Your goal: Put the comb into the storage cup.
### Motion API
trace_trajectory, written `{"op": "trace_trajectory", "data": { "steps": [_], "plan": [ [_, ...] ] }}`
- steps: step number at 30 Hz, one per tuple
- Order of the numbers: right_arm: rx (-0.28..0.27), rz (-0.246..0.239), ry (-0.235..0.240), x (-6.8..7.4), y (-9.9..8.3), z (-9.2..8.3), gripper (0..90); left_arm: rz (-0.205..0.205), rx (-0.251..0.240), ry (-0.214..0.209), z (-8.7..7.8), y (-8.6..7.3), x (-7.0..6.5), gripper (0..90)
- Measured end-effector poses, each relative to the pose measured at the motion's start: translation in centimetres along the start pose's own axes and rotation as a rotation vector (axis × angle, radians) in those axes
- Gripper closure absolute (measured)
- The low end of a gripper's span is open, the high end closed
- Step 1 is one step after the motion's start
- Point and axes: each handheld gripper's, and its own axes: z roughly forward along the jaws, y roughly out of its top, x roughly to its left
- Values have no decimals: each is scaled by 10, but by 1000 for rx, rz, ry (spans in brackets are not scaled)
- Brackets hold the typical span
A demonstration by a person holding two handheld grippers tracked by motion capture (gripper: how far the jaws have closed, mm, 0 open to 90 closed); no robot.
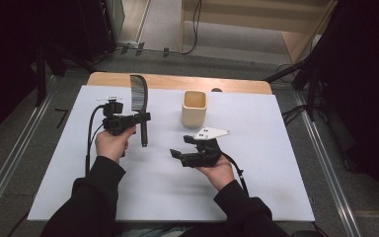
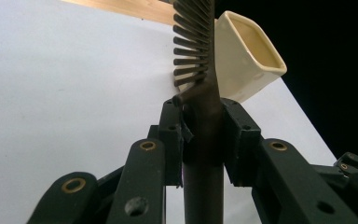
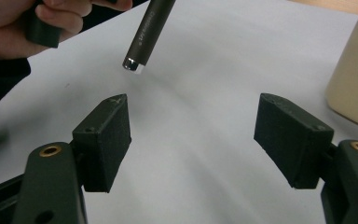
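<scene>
Left tool (image 1: 145, 117) is clenched on a dark hairbrush (image 1: 139, 94), gripping the handle a bit below the bristle head, about mid-length. In the high view the brush's long axis runs near-far along the counter (image 1: 256, 168): bristle head at the far end, handle butt w/ silver cap pointing back toward the person. It's lifted clear of the white sheet; in the left gripper view the 2 jaws press the handle from both sides, bristles sticking out to the view's left.

Right tool (image 1: 177, 150) is released, jaws spread wide, nothing between them. It sits low over the sheet, pointing left toward the brush handle. In the right gripper view the handle butt (image 3: 142, 44) hangs above and beyond the left jaw, apart from it.

Cream square cup (image 1: 194, 108) stands upright, open top, right of the brush and just beyond the right tool; well apart from the brush head in the high view. Nothing lies between the handle butt and the right tool. Wood edge of the counter shows at the far side.
</scene>
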Motion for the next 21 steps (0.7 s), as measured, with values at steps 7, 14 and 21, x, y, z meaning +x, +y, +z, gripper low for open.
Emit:
{"op": "trace_trajectory", "data": {
  "steps": [7,14,21],
  "plan": [
    [19,-6,6,-3,-4,-11,252,27,5,18,0,-1,-2,728],
    [40,-10,13,-9,-13,-24,251,45,7,1,2,-1,-5,728],
    [32,2,-12,-14,-21,-37,248,52,3,-23,2,-1,-5,728]
  ]
}}
